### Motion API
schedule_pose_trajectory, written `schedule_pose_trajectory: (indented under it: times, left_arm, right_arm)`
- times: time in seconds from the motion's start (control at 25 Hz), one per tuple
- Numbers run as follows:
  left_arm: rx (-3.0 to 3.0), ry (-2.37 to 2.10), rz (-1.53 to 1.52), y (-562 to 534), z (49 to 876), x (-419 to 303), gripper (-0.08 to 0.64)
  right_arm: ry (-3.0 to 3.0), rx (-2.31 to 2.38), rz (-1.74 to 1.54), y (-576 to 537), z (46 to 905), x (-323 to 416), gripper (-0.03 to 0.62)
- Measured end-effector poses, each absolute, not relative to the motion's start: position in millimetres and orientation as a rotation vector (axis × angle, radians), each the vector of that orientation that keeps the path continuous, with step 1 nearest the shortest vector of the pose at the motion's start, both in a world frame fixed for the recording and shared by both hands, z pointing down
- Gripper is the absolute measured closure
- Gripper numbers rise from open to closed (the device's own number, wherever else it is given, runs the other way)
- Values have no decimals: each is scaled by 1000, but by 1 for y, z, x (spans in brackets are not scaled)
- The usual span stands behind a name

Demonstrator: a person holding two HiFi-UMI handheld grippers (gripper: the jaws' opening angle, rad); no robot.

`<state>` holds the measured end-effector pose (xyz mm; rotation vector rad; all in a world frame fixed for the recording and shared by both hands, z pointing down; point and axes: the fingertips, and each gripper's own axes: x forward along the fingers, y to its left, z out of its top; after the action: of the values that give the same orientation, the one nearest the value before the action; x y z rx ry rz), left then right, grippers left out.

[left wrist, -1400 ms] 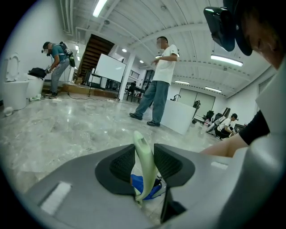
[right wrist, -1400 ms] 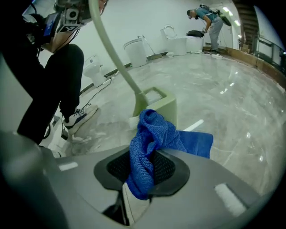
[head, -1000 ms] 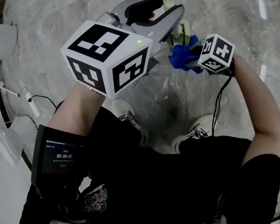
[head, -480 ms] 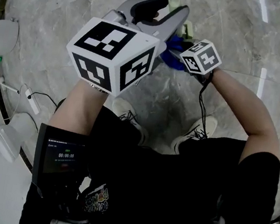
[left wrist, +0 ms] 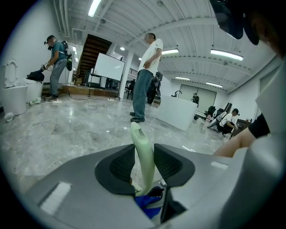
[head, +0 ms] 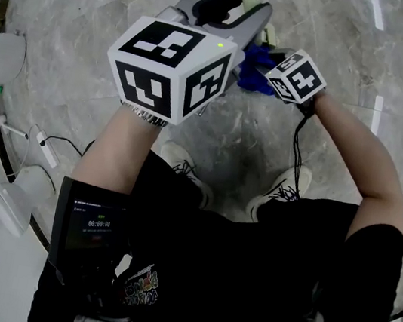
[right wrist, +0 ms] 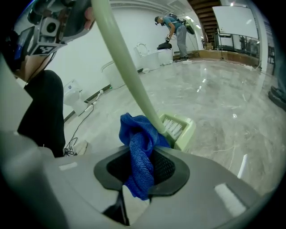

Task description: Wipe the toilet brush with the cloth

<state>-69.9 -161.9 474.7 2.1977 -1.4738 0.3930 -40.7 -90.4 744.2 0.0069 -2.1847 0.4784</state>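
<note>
Jaws of the left gripper (left wrist: pixel 144 157) clamp the toilet brush (right wrist: pixel 128 74) handle, those of the right gripper (right wrist: pixel 142 166) the cloth (right wrist: pixel 137 136).

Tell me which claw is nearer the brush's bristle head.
Right. The right claw, gripping the cloth, sits just beside the bristle head; the left claw clamps the handle near its far end.

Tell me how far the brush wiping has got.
Done: the left tongs grip the brush handle, and the right tongs grip the blue cloth. In hand: the cloth lies against the handle just above the bristle head. Left: the head shows uncovered, and how much of the handle has been wiped cannot be told.
</note>
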Motion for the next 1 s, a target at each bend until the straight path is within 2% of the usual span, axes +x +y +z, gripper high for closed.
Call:
schedule_pose_trajectory:
  times: [0.2, 0.32, 0.48, 0.64, 0.8, 0.92, 1.0]
  left_arm:
    - [2195, -1475, 419, -161, 476, -71, 410]
    - [2187, -1463, 405, -161, 476, -72, 413]
    - [2152, -1466, 373, -162, 477, -78, 413]
    - [2116, -1471, 350, -164, 483, -81, 422]
    - [2108, -1472, 360, -167, 487, -79, 423]
    - [2124, -1461, 369, -167, 487, -73, 425]
    - [2142, -1460, 377, -166, 485, -71, 425]
  right_arm:
    - [-2179, -54, 588, -93, 724, -1, 491]
    - [-2185, 97, 749, -123, 722, 25, 491]
    - [-2255, 271, 914, -163, 706, 13, 491]
    - [-2294, -11, 821, -140, 671, -14, 491]
    - [-2234, -445, 765, -99, 648, 8, 492]
    - [-2213, -589, 960, -104, 631, 39, 497]
    - [-2257, -463, 1062, -135, 632, 51, 497]
